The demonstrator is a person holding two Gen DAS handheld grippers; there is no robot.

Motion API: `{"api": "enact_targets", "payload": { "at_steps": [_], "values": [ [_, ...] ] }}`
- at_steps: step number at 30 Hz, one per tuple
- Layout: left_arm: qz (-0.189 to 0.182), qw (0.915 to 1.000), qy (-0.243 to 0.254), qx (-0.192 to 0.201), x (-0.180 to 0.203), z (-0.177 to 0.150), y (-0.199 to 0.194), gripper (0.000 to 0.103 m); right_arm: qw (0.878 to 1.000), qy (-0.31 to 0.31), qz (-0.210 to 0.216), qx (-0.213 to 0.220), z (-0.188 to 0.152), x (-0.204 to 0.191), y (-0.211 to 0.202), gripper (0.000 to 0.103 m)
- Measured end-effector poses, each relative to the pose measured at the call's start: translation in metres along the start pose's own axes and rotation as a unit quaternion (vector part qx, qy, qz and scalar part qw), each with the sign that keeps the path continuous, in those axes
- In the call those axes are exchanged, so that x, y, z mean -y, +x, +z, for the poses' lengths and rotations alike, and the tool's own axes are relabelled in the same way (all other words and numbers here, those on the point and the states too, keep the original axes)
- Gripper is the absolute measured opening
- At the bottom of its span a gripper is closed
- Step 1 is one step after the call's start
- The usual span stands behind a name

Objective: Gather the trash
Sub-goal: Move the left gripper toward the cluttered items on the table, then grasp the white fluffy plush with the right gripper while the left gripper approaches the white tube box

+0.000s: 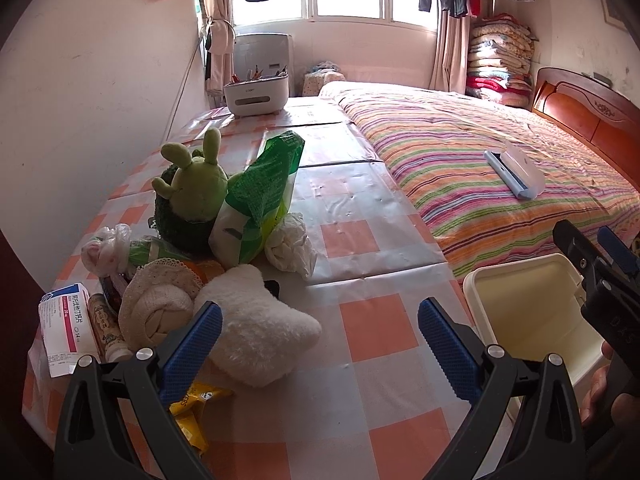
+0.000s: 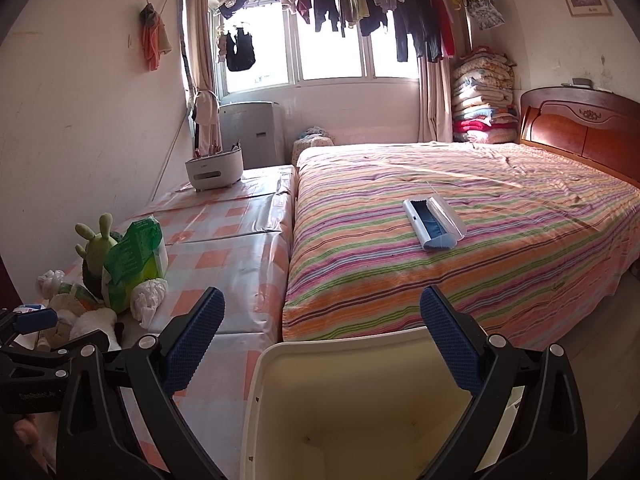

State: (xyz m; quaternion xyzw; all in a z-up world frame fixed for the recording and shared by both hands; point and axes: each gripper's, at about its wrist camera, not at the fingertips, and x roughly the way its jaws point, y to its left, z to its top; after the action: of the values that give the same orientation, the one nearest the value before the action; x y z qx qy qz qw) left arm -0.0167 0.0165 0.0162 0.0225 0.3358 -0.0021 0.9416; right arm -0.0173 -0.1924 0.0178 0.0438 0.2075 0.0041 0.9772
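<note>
1. Two grippers are hovering with jaws apart and nothing between them: the left gripper (image 1: pixel 320 344) over the checkered table (image 1: pixel 360 240), the right gripper (image 2: pixel 322 344) above the cream bin (image 2: pixel 360 400).
2. The crumpled white tissue (image 1: pixel 290 246) is lying ahead and slightly left of the left gripper, which is the nearer one; the bin is sitting to its right.

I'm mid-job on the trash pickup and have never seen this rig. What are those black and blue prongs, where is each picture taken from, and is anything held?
The prongs are hand-held grippers, each with a camera looking along its fingers. The left gripper is open over the checkered table, holding nothing. Near it lie a crumpled tissue, a green packet, a plush toy, a medicine box and a yellow wrapper. The right gripper is open above the cream bin, which looks empty.
</note>
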Motion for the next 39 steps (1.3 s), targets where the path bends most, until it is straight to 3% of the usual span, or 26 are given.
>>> {"api": "enact_targets", "payload": {
  "at_steps": [25, 34, 39],
  "values": [
    [0.021, 0.9997, -0.008, 0.006, -0.017, 0.001, 0.001, 0.096, 1.0, -0.003, 0.016, -0.015, -0.001, -0.01, 0.006, 0.097],
    [0.042, 0.9987, -0.029, -0.007, -0.045, 0.004, 0.001, 0.096, 0.999, -0.012, 0.042, -0.024, -0.001, -0.031, 0.012, 0.097],
    [0.062, 0.9963, -0.058, 0.011, -0.078, 0.007, -0.012, 0.096, 0.995, -0.002, 0.087, -0.052, 0.0, -0.052, 0.025, 0.097]
  ]
}}
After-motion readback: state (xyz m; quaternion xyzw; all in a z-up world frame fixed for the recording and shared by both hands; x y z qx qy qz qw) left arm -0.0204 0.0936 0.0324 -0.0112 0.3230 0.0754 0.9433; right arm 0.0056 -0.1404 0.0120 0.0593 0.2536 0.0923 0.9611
